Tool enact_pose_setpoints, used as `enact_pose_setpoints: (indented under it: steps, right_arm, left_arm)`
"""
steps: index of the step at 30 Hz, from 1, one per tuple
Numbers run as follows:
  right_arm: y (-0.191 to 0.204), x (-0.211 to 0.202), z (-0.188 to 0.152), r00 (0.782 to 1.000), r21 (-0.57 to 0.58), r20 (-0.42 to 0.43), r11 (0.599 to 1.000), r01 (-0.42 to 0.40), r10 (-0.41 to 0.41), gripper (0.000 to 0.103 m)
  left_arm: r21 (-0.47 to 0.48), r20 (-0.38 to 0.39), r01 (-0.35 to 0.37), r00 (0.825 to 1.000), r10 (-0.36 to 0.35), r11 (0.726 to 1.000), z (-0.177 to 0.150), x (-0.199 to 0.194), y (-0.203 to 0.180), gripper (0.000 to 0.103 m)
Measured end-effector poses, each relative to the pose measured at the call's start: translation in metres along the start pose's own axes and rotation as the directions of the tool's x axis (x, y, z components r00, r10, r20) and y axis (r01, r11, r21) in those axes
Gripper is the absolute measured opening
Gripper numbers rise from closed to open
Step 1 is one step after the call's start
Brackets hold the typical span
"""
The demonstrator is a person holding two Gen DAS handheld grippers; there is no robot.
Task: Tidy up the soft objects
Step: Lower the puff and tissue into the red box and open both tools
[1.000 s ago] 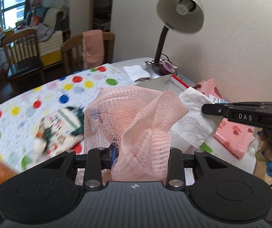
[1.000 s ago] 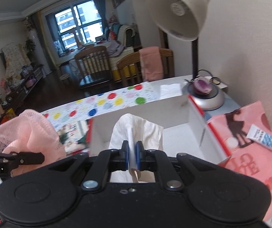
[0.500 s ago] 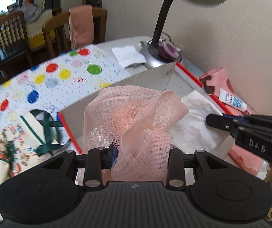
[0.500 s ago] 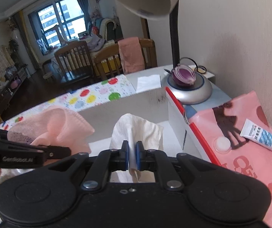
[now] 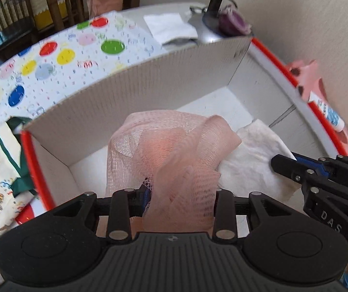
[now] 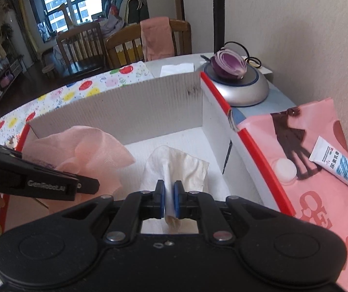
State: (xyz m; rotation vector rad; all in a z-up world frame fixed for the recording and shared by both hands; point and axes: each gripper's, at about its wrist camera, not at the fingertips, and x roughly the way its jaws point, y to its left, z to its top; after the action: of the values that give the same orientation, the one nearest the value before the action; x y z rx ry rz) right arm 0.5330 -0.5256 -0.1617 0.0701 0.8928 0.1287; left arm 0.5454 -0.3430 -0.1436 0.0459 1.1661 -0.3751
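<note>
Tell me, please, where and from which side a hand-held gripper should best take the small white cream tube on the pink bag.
Grip the white cream tube across its flat body, near the middle, coming from above. It lies flat on the pink bag, tilted with its cap toward the box, so closing across the narrow width should hold better than along its length.

Home dining/living room was indicated: wooden chairs [image 6: 84,46] were seen beyond the table's far edge, polka-dot tablecloth [image 5: 59,56], curtained window [image 6: 69,4].
</note>
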Motion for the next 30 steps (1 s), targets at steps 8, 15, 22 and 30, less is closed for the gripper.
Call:
enact_pose_setpoints:
  steps: [8, 15, 22, 30]
  right_arm:
    - [-0.001, 0.009, -0.003, 0.999, -0.013, -0.050, 1.000, -0.022, 0.021, 0.016]
    - [-0.001, 0.007, -0.004, 0.996, -0.017, -0.065, 0.998, -0.055, 0.053, 0.022]
    - [0.003, -0.007, -0.004, 0.995, -0.042, -0.045, 0.995, -0.085, 0.084, 0.038]
    - [-0.003, -0.034, -0.004, 0.994, -0.021, -0.002, 0.994, -0.111, 0.111, 0.054]
  left_arm:
    - [-0.011, -0.090, 0.003, 0.996, -0.004, 1.000, 0.003, 0.024, -0.002, 0.043]
    - [-0.005, -0.107, 0.014, 0.994, -0.015, 1.000, 0.004, 0.028, -0.005, 0.070]
    - [-0.016, -0.085, 0.032, 0.996, -0.033, 0.999, 0.003, 0.017, -0.004, 0.075]
    - [0.038, -0.013, 0.049, 0.999, -0.048, 0.998, -0.006, -0.012, -0.010, 0.083]
